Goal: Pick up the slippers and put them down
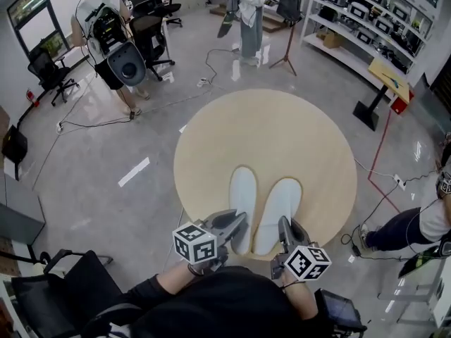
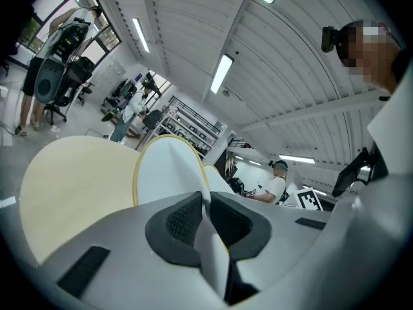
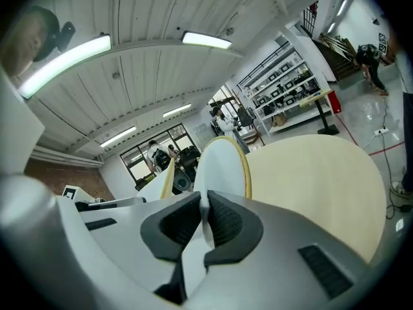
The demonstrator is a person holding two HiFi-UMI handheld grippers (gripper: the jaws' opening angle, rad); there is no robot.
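Two slippers [image 1: 243, 196] hang over a round beige table [image 1: 268, 132] on grey floor [image 1: 106, 189].

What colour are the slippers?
The slippers are white with a yellow rim, clearest in the left gripper view.

My grey left gripper [image 1: 238, 221] and grey right gripper [image 1: 285, 225] are showing black dimpled pads [image 2: 184, 221] and wearing cubes [image 1: 195, 243] patterned in black-and-white squares. The left slipper [image 1: 243, 192] and right slipper [image 1: 280, 203] are looking white with yellow rims; the desk [image 1: 282, 132] is glowing pale beige.
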